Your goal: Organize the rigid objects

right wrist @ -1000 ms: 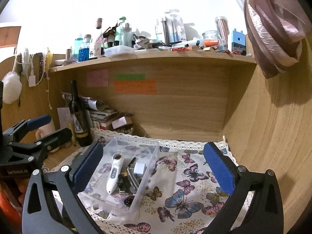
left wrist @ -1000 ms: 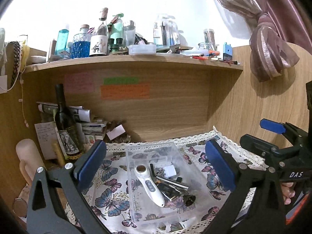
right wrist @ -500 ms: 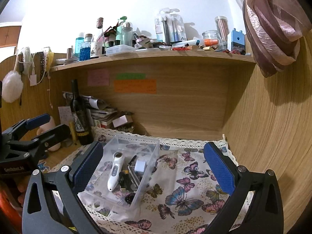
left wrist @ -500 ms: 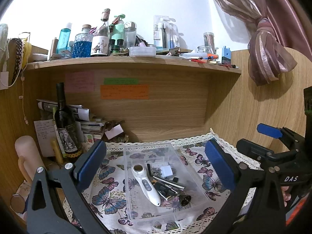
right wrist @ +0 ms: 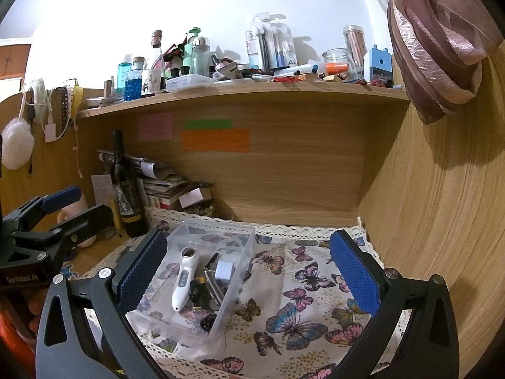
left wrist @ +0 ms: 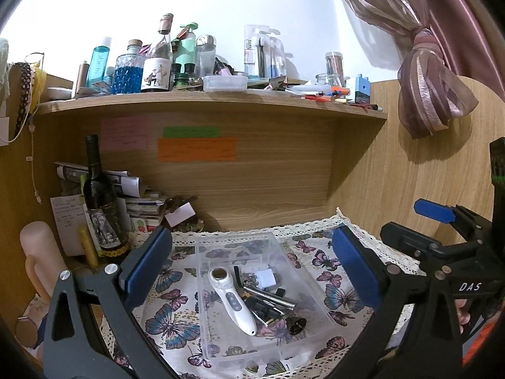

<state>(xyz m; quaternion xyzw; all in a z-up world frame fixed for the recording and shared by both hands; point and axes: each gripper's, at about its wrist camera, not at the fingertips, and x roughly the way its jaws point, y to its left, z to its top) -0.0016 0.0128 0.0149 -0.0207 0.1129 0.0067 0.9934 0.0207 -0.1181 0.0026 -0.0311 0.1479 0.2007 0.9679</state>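
Note:
A clear plastic bin sits on the butterfly cloth under the shelf. It holds a white handheld device, a small white cube and several dark metal pieces. My left gripper is open and empty, held above the bin's near side. My right gripper is open and empty, to the right of the bin. The white device and the cube also show in the right wrist view.
A dark wine bottle and stacked papers stand at the back left. A pink cylinder is at the far left. The upper shelf is crowded with bottles. A wooden wall closes the right side.
Both grippers have drawn back and up a little, so the bin looks smaller and further off. Both stay open. Nothing in the bin has moved.

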